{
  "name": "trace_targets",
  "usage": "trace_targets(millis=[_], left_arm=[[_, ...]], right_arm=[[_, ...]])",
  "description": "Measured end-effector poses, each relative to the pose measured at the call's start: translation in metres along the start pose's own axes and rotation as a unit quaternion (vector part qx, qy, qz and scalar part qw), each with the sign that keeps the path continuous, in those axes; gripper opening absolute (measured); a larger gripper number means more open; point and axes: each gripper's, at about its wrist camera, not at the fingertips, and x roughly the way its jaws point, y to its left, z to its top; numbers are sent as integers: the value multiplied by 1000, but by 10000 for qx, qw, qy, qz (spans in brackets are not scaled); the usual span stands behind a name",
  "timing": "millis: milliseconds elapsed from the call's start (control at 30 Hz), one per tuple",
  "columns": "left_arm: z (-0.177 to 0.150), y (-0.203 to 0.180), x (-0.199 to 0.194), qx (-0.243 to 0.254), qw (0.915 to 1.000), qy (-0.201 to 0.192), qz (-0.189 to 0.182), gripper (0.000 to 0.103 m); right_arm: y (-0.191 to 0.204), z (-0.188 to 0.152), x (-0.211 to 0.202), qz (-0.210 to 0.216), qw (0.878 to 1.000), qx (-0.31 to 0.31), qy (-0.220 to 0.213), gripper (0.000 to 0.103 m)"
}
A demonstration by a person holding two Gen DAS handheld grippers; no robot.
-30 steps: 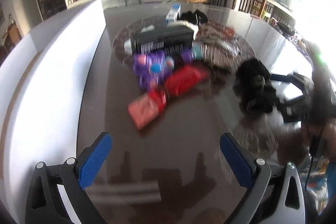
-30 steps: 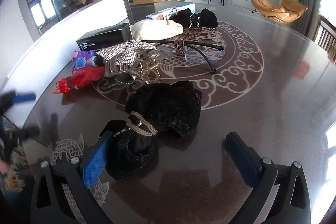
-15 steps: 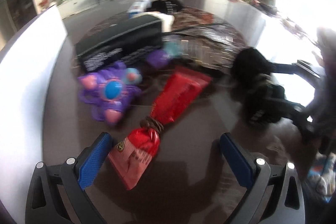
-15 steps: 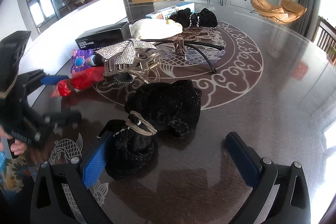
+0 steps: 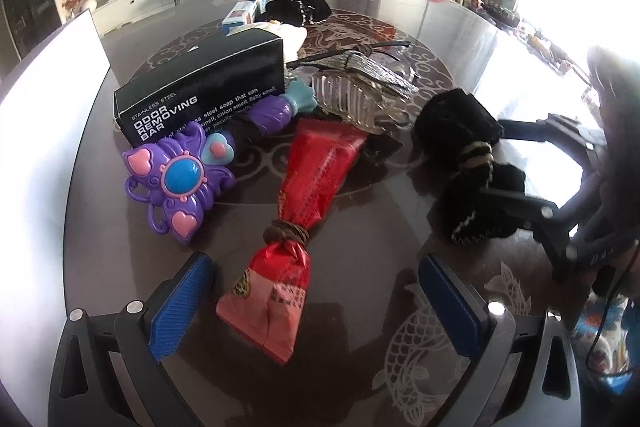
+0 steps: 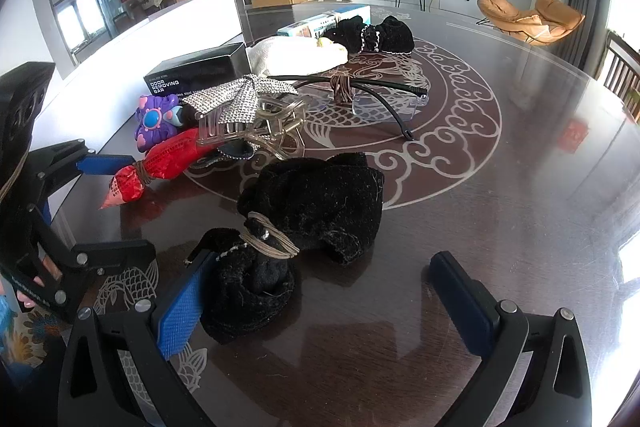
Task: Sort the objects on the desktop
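A red snack packet (image 5: 316, 171) tied with a band lies on the dark table, its near end between the fingers of my open left gripper (image 5: 316, 291). Beside it are a purple toy wand (image 5: 180, 183), a black odor-bar box (image 5: 200, 87) and a clear hair claw (image 5: 360, 91) with a glittery bow. A black sock bundle (image 6: 308, 211) lies just ahead of my open right gripper (image 6: 320, 287), its near end against the left finger. The left gripper (image 6: 112, 207) shows at the left edge of the right wrist view, around the packet's (image 6: 160, 163) tail.
Further back lie clear glasses (image 6: 360, 95), a white cloth (image 6: 296, 57), a blue-and-white box (image 6: 324, 21) and another black fabric item (image 6: 372, 33). A white panel (image 5: 48, 99) runs along the table's left side. Bare patterned tabletop (image 6: 500, 187) spreads to the right.
My left gripper has moved forward to the red packet, whose end now lies between its fingers. The right gripper has stayed still by the black bundle.
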Motion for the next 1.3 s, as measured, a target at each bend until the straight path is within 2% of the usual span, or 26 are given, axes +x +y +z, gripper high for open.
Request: trace_targets(millis=[100,167,200,233,267,300,367,433,533,600,700,767,800,833,900,933,967,1167,1300], left_arm=[[8,2,3,-115,9999,47,-57,103],[12,-1,3,-24,9999,32,142,79],[14,-4,2,93,9993,16,373,54],[15,-4,-1,67,9996,-1,262,25],[16,-2,-3,9,9996,45,287,20],[15,1,-6,-118,9997,96,216,20],[7,5,-11,-355,9990,44,273,20],[-6,6,-20,-599,9977,-63,306,20],[-25,4,-30,-949,9950,-229,222,20],[-33,1,-34,-1096,9932,-324,240,20],[-39,2,-37,-1232,9914,-381,241,20],[-40,5,-38,-1360,9898,-377,180,20],[-41,7,-40,-1396,9893,-384,171,20],[-40,8,-39,-1420,9889,-398,167,20],[-43,9,-43,-1438,9885,-436,159,20],[-44,8,-43,-1428,9886,-447,163,20],[-45,7,-44,-1422,9886,-462,152,20],[-44,2,-57,-1531,9862,-624,-18,20],[-39,2,-77,-1598,9832,-861,-196,20]], right_arm=[[0,0,0,0,10000,0,1,103],[-1,0,-1,21,10000,14,-7,103],[-1,0,0,63,10000,25,-11,103],[-4,2,0,176,9998,3,75,103],[-7,4,-1,299,9993,50,202,103],[-15,5,-5,470,9979,278,355,103],[-31,2,-20,618,9938,839,384,103],[-41,-2,-35,552,9891,1301,406,103],[-32,-5,-44,659,9829,1660,438,103],[-20,1,-36,672,9818,1708,491,103],[4,12,-13,279,9860,1512,642,103],[19,19,10,-135,9894,1215,783,103],[25,19,13,-331,9912,1060,722,103],[30,19,15,-492,9926,889,660,97],[37,17,13,-698,9940,649,538,71],[37,16,9,-623,9951,606,461,49],[35,14,6,-497,9957,642,445,40],[22,3,-34,-237,9970,727,146,38],[18,10,-56,-53,9968,800,40,38]])
